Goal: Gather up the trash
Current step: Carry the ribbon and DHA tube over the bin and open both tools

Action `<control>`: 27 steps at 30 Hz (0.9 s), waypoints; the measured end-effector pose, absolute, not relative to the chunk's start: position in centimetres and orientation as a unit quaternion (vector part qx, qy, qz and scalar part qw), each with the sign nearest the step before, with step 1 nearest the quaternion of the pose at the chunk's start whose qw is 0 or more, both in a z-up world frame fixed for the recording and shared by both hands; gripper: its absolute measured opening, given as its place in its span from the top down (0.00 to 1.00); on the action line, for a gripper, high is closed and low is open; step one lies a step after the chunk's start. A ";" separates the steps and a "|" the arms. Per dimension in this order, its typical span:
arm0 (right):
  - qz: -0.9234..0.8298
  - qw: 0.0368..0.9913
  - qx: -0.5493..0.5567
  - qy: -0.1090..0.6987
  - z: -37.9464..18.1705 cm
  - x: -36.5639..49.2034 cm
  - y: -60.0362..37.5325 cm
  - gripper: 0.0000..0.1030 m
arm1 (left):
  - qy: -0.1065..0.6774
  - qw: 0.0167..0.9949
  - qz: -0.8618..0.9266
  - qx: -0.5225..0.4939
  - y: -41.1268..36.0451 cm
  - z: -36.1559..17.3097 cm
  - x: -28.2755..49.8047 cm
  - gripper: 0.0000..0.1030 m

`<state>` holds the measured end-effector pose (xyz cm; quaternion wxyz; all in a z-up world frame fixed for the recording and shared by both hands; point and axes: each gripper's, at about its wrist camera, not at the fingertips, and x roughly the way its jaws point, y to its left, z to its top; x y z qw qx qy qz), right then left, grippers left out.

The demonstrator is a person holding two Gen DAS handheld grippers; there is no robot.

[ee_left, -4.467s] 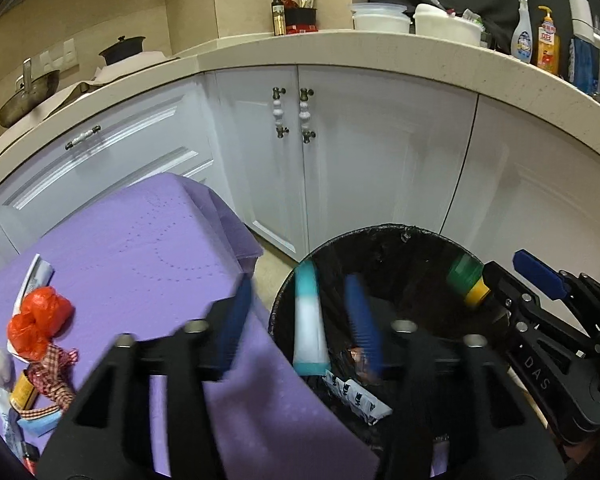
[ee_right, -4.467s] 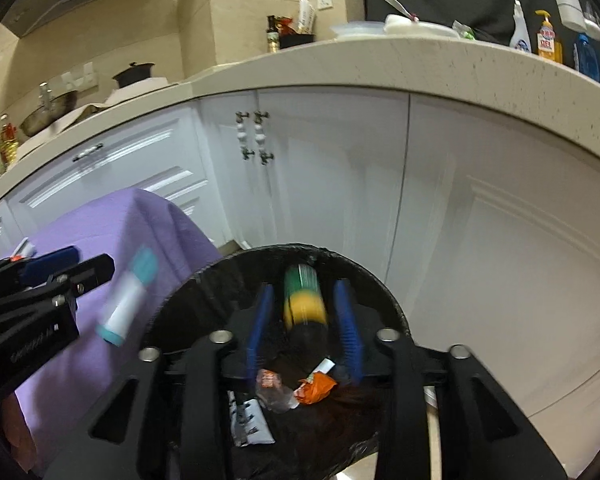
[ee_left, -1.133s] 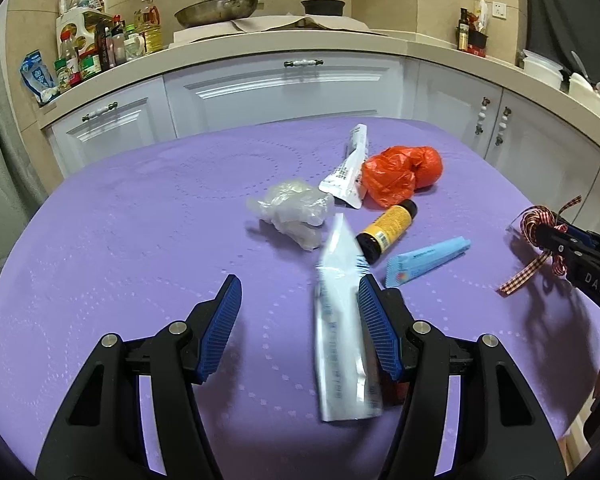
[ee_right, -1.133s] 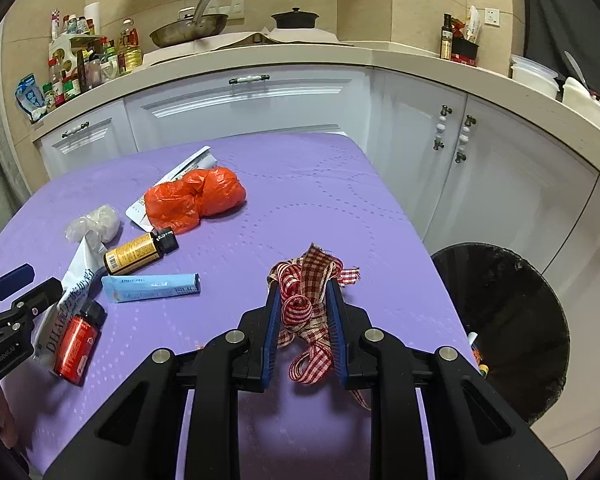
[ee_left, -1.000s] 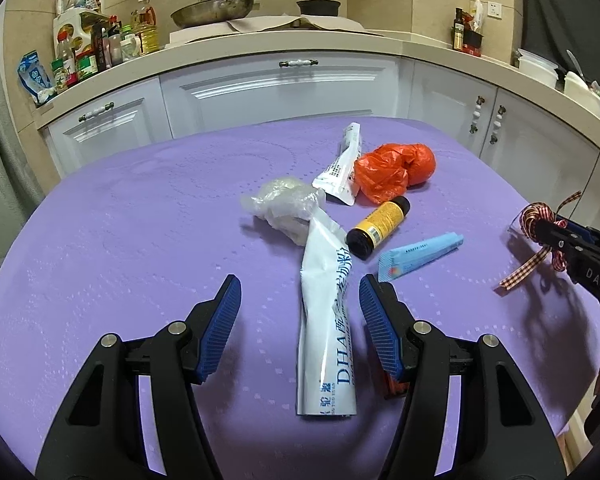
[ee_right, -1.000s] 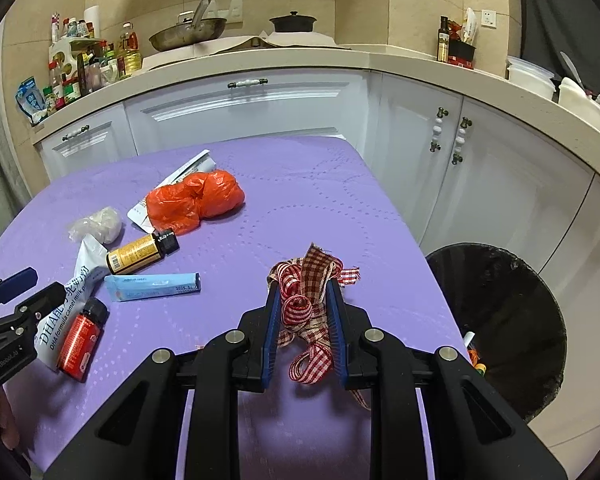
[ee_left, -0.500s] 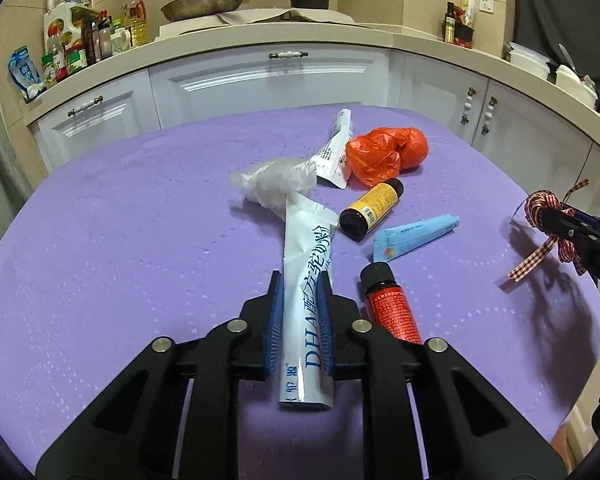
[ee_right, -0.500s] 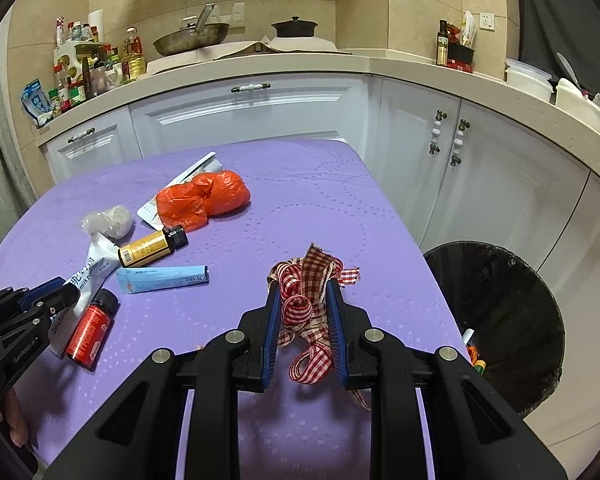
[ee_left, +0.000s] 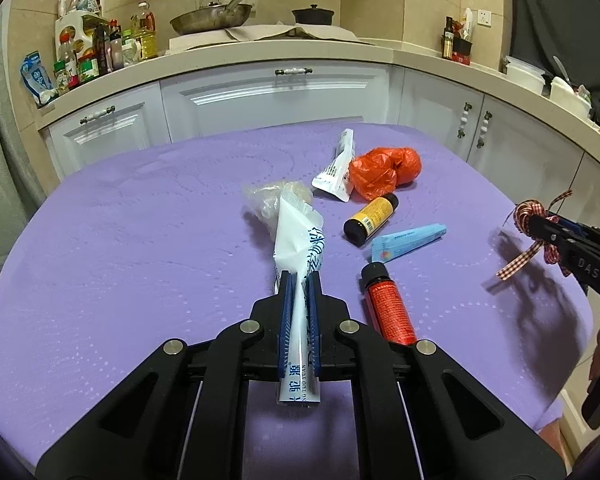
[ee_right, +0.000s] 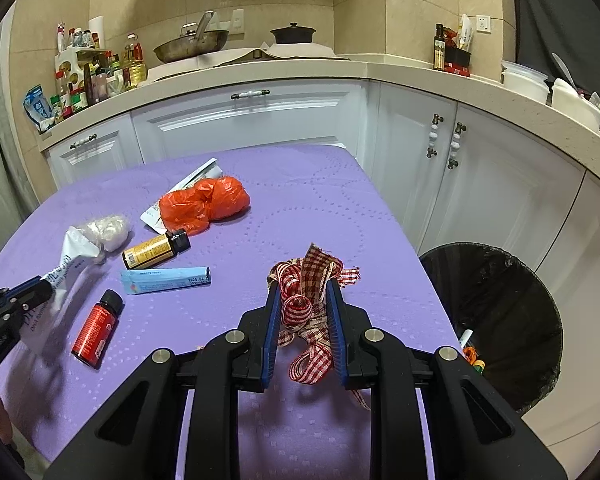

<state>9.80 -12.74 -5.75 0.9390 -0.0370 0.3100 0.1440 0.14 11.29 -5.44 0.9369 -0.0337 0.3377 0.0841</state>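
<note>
White tube (ee_left: 298, 240) w/ blue print is clenched in left tool (ee_left: 299, 280), jaws just closed on it, over purple counter (ee_left: 140, 240); red bottle (ee_left: 388, 308) just right.
Right view: right tool (ee_right: 302, 304) grips checked ribbon (ee_right: 306, 280) above counter; black bin (ee_right: 500, 320) far right, below.

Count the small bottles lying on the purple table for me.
2. The yellow-labelled bottle lies just in front of the orange bag; the red-labelled bottle lies nearer the camera, beside the white tube. None seems hidden.
</note>
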 end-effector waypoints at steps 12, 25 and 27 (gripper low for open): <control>0.110 0.951 -0.018 0.290 -4.5 9.4 -16.5 0.77 | 0.311 0.949 0.050 -0.022 7.3 -2.8 1.4 0.92; 0.021 0.963 0.021 0.269 -3.5 9.8 -25.9 0.77 | 0.299 0.953 -0.044 0.014 -3.3 -1.6 7.1 0.92; 0.009 0.963 0.025 0.269 -3.6 10.1 -27.4 0.77 | 0.302 0.951 -0.060 0.021 -5.2 -1.8 7.9 0.92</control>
